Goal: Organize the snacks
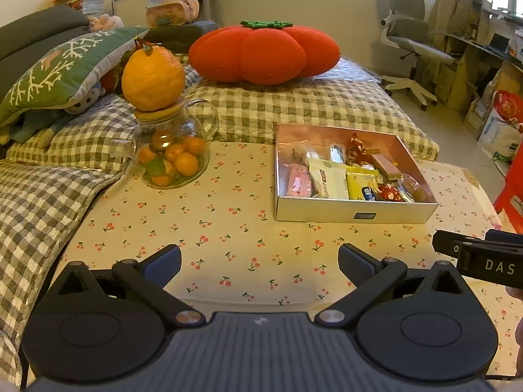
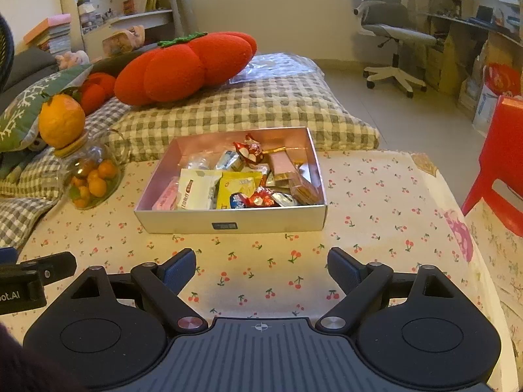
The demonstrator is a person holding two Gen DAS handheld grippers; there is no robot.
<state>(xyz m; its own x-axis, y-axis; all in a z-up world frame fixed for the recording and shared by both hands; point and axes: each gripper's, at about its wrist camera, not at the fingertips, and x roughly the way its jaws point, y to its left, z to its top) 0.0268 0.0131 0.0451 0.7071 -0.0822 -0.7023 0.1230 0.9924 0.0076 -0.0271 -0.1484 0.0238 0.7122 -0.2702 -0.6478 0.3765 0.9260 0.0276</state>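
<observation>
So, first the stuff that's hard to read: the snacks [image 2: 235,179] are heaped in the shallow box [image 2: 228,220] and overlap so much that I can only pick out a white packet, a yellow one, a pink one and some red foil wrappers, while the printing on them is too small to make out. From the left wrist view the same box sits at about 1 o'clock, with its near wall hiding the bottoms of the front packets. The glass jar [image 1: 173,153] of small oranges is at about 11 o'clock there, with a big orange fruit [image 1: 153,76] sitting on its lid and the jar's spout fading into glare. A tomato cushion [image 1: 264,54] lies on the checked bedding behind. The right gripper [image 2: 261,269] only pokes in at 3 o'clock of the left view, cut off by the frame, and likewise the left gripper [image 1: 260,266] is just a black stub at 9 o'clock of the right view. Both sets of jaws stand wide apart with nothing between them, hanging over bare cherry-print cloth [image 2: 376,202]. That cloth is open from the box's near wall back to both grippers. The cloth's edge drops off at 3 o'clock, near a red stool [image 2: 500,160].
</observation>
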